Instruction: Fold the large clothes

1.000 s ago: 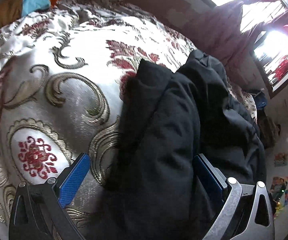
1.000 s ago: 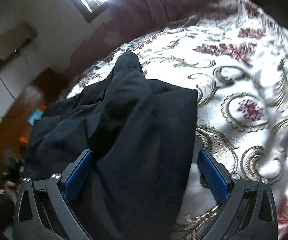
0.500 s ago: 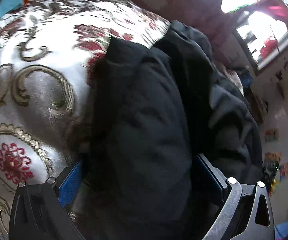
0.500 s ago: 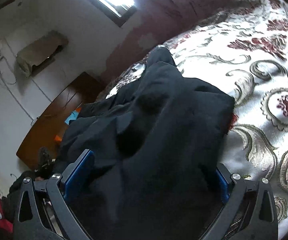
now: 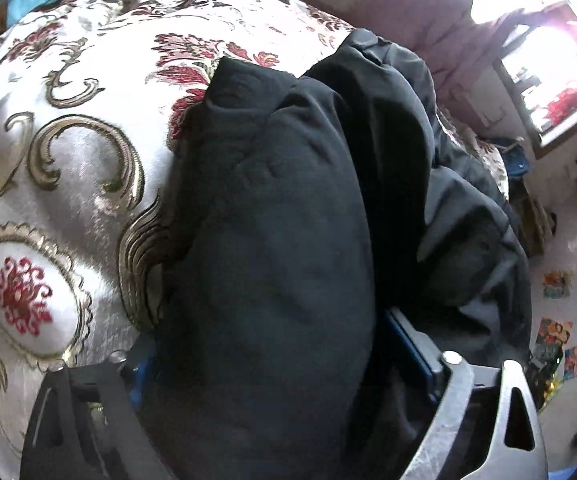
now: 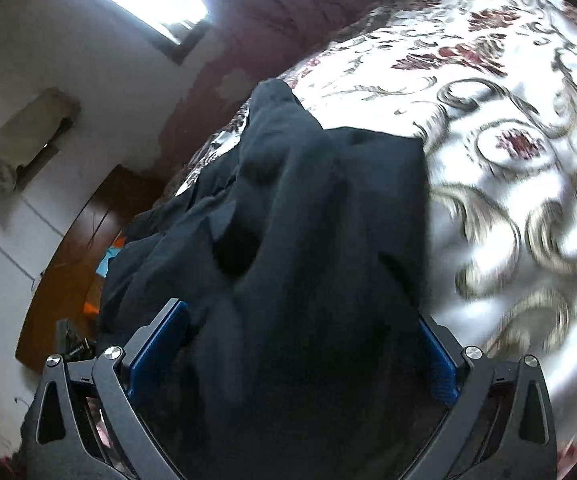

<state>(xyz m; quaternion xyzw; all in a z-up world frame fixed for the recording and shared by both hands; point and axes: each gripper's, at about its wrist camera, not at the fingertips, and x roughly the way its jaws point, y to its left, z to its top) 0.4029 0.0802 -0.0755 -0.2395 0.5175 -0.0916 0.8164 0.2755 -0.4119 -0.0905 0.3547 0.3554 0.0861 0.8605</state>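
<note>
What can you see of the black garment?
The garment is a large black piece of thick, soft, matte fabric, bunched into long folds rather than laid flat. It lies on the floral bedspread, running away from both cameras, with a darker, smoother layer heaped beside it toward the window. A fold fills the gap of the left gripper, whose jaws have just been closing around it. Another bunch sits between the blue pads of the right gripper; whether they press on it I can't tell.
</note>
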